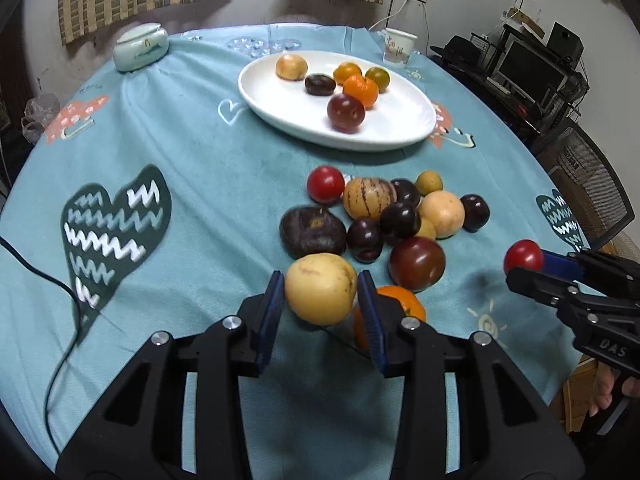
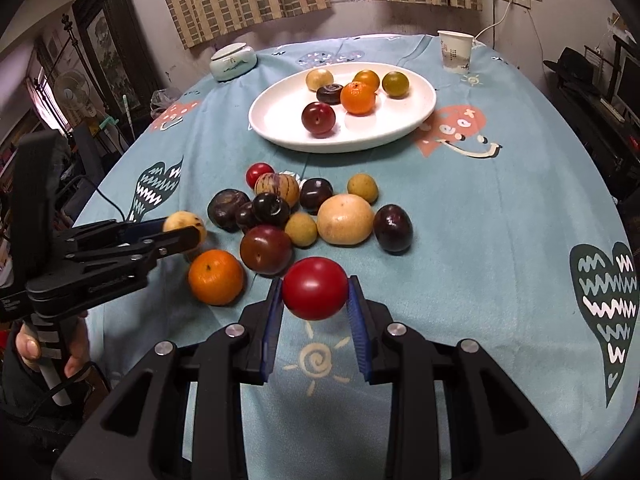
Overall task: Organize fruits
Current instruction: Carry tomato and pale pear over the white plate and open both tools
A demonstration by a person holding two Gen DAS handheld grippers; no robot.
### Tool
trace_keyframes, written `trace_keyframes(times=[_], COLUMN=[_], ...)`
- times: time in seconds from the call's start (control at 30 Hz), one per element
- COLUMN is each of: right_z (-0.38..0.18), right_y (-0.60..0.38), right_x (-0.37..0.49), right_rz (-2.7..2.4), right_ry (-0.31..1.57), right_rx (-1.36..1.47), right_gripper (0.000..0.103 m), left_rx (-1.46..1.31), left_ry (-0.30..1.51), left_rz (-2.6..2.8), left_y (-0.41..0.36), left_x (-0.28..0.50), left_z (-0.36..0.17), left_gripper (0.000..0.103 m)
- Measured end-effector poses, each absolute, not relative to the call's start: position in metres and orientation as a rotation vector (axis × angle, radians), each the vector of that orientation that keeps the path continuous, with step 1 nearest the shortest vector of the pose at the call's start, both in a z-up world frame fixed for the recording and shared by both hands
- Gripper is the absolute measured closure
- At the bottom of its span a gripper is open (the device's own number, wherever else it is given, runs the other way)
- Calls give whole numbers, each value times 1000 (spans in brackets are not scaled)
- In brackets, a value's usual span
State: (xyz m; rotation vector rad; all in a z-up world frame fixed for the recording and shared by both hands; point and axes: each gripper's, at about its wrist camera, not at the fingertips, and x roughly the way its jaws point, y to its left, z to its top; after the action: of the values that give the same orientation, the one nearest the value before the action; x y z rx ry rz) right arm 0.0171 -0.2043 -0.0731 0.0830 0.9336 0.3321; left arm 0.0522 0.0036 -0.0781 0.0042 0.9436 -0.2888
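**Two fruits in grip, plate ahead: hazards on the carry**

While both grippers hold fruit above the cloth, the following entries apply.

- Left gripper (image 1: 321, 292): jaws closed down onto a pale yellow fruit (image 1: 320, 289), pads pressing its two sides. The fruit bulges well past the pads, front and top. Hazard: a round, smooth skin held only at its widest part may roll out forward if the gripper tips or jolts.
- Right gripper (image 2: 314, 296): jaws drawn close on a red tomato (image 2: 315, 288), held clear of the tablecloth (image 2: 500, 240). Hazard: soft skin; a harder squeeze could split it, a slacker one could drop it.
- Orange (image 2: 216, 277): lies just beneath and beside the left gripper's tips. Hazard: a low sweep could knock it off towards the near table edge.
- Loose pile (image 1: 400, 216): dark plums, a striped melon-like fruit and yellow fruits, directly ahead of both grippers, between them and the plate. Hazard: a dropped fruit lands among them and scatters the lot.
- White plate (image 1: 280, 108): beyond the pile, already holding six fruits clustered on its far side; near side bare. Hazard: rolling on release, since the plate is shallow; a fruit let go from height may run over the rim.
- Grippers sit near each other; crossing paths to the plate risks a clash.
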Motion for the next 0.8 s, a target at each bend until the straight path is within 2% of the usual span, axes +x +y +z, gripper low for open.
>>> trace_keyframes(times=[0.43, 0.67, 0.8], right_z=[-54, -22, -26], right_y=[-203, -206, -205], right_x=[38, 115, 190], right_rz=[338, 306, 284], right_ry=[894, 837, 884], right_rx=[64, 24, 52], right_gripper=[71, 71, 71], left_rx=[15, 72, 113], left_ry=[862, 913, 976], left_rz=[-244, -198, -171], left_y=[25, 0, -26], left_x=[84, 183, 251], left_z=[-22, -1, -11], left_gripper=[65, 65, 68])
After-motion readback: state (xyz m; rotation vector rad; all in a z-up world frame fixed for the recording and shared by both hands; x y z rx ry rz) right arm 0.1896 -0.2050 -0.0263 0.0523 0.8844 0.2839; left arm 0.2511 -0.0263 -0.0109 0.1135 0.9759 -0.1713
